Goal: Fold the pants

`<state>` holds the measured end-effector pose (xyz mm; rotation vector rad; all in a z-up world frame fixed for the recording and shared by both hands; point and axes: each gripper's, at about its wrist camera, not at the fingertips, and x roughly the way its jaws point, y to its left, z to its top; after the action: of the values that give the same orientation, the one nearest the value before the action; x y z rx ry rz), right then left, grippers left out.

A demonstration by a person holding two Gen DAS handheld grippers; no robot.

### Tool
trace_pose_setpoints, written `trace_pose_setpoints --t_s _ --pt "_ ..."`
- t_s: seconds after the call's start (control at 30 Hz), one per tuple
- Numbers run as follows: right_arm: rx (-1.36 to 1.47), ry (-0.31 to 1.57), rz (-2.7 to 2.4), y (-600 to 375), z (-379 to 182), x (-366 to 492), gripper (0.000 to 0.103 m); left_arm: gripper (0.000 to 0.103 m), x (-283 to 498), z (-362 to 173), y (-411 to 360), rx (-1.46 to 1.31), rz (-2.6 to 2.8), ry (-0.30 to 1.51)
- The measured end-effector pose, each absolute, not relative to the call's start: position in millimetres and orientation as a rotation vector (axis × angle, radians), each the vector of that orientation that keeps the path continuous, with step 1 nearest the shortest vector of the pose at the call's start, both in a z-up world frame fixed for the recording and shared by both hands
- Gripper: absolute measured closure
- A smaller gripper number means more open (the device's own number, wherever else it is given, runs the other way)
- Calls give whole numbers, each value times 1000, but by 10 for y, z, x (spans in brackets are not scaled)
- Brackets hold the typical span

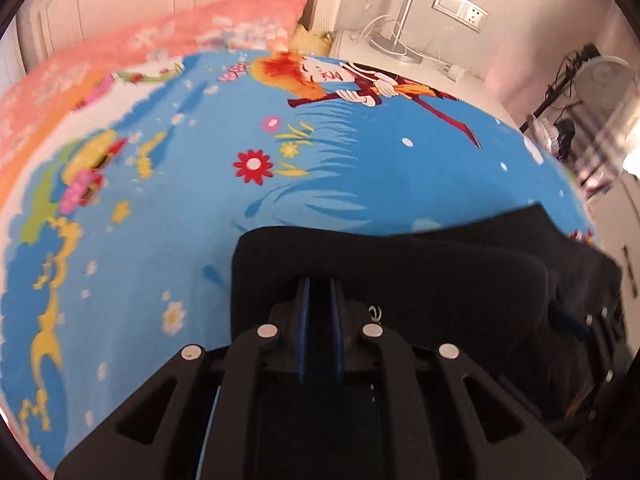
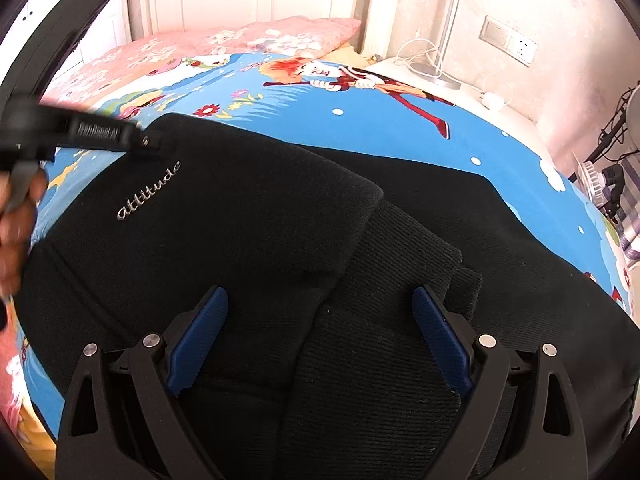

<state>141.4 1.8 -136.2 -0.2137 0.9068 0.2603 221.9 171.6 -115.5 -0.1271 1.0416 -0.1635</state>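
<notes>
Here, nearest the right wrist camera, the right gripper hangs released over the black pants, its two blue pads spread wide apart at about 7 and 5 o'clock with ribbed dark cloth between them. The pants lie folded on the bed, filling the lower and middle part of that view; an upper layer bearing the silver word "attitude" overlaps a ribbed cuff or waistband toward 3 o'clock.

At about 10 o'clock in the same view, the left gripper reaches in from the left edge and meets the far corner of the pants. The hand that holds it shows blurred at 9 o'clock.

From the left wrist camera, the left gripper is clenched on a fold of the pants, its blue pads close together with dark cloth pinched between them. The right gripper shows partly at 4 o'clock, against the same cloth.

Beyond the pants, the blue cartoon bedsheet spreads toward 12 o'clock. A pink floral pillow lies at the head of the bed. Farther off, at 1 o'clock, stand a lamp base with white cords and a wall socket; a fan sits at 2 o'clock.
</notes>
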Motion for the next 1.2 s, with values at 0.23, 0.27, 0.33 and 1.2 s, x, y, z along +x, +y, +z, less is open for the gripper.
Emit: trace_pose_setpoints --t_s 0.23,0.27,0.33,1.2 --pt "-213 901 261 18 -1368 1403 13 48 1899 -796 1704 -152 -104 892" --pt "-214 901 258 25 -1369 1399 13 47 1868 -776 1724 -164 -90 871" --pt "-215 900 258 24 -1367 1390 13 47 1947 -864 1738 -160 -69 904" --pt "-207 885 263 8 -1360 1388 13 9 739 -1343 1747 -305 -43 933"
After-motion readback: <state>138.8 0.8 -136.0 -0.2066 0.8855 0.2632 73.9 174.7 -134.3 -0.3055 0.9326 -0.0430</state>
